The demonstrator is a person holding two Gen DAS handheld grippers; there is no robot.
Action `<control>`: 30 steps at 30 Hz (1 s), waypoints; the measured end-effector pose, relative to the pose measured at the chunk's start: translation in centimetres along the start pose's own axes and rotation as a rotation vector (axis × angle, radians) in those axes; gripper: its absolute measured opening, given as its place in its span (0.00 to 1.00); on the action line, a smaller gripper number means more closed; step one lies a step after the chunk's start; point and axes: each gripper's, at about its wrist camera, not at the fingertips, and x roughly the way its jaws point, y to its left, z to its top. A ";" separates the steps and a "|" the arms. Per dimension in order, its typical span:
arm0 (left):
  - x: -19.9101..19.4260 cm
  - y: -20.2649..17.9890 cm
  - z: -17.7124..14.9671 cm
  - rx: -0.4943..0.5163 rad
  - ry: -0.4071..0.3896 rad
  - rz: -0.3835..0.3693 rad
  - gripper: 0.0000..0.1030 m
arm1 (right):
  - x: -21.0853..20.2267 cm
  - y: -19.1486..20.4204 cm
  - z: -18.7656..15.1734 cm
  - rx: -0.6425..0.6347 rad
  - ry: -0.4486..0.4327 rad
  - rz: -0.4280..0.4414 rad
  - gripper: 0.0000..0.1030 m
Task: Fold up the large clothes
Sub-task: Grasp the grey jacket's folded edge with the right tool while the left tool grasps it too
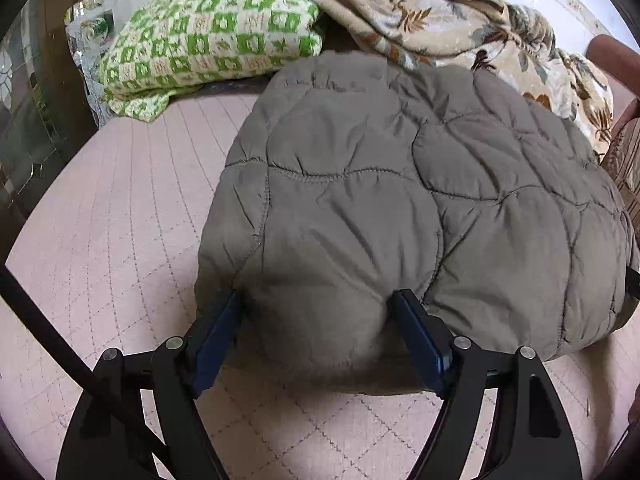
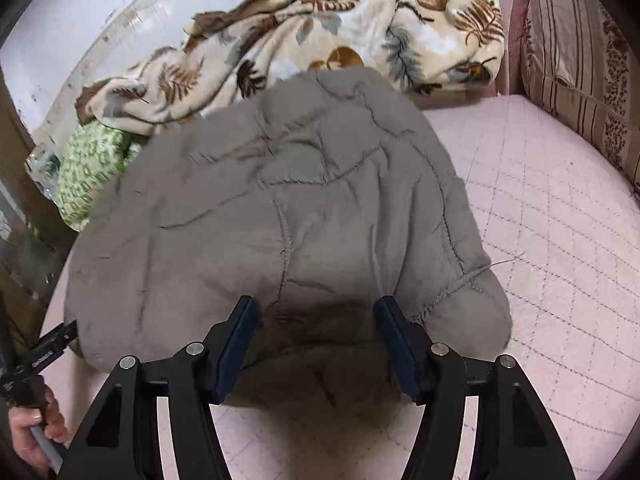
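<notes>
- Left gripper (image 1: 318, 312): jaws spread, straddling the near edge of the folded grey quilted padded jacket (image 1: 400, 200); whether the pads press it is unclear.
- Right gripper (image 2: 316, 320): jaws likewise parted around that edge.
- The jacket's near edge is shadowed and partly hidden by both grippers.
- It lies on the pink quilted bed cover (image 1: 120, 240), long axis running away toward the leaf-print beige blanket (image 1: 440, 12); the green-checked crocheted blanket (image 1: 208, 44) lies beside that.
</notes>
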 end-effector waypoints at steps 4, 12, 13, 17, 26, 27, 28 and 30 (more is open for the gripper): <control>0.9 0.3 0.3 -0.019 0.023 -0.014 0.80 | 1.3 -0.7 0.1 0.049 0.040 0.018 0.65; -1.8 1.9 0.9 -0.069 -0.006 -0.038 0.80 | -2.2 -2.1 0.8 0.143 -0.006 0.123 0.66; -2.2 2.6 1.0 -0.091 -0.008 -0.043 0.80 | -2.8 -2.6 0.9 0.166 -0.016 0.143 0.66; -3.1 5.5 1.2 -0.204 0.005 -0.098 0.80 | -5.1 -5.2 0.8 0.250 -0.057 0.173 0.66; -3.1 9.3 0.5 -0.408 0.087 -0.200 0.80 | -5.8 -11.1 -1.3 0.518 -0.035 0.207 0.70; -3.0 9.5 0.2 -0.424 0.101 -0.210 0.80 | -5.6 -11.6 -1.6 0.547 -0.030 0.206 0.71; -2.8 9.8 0.0 -0.434 0.112 -0.215 0.80 | -5.4 -11.9 -1.9 0.573 -0.025 0.210 0.72; -2.5 10.3 -0.4 -0.458 0.133 -0.223 0.80 | -4.8 -12.4 -2.6 0.622 -0.013 0.230 0.73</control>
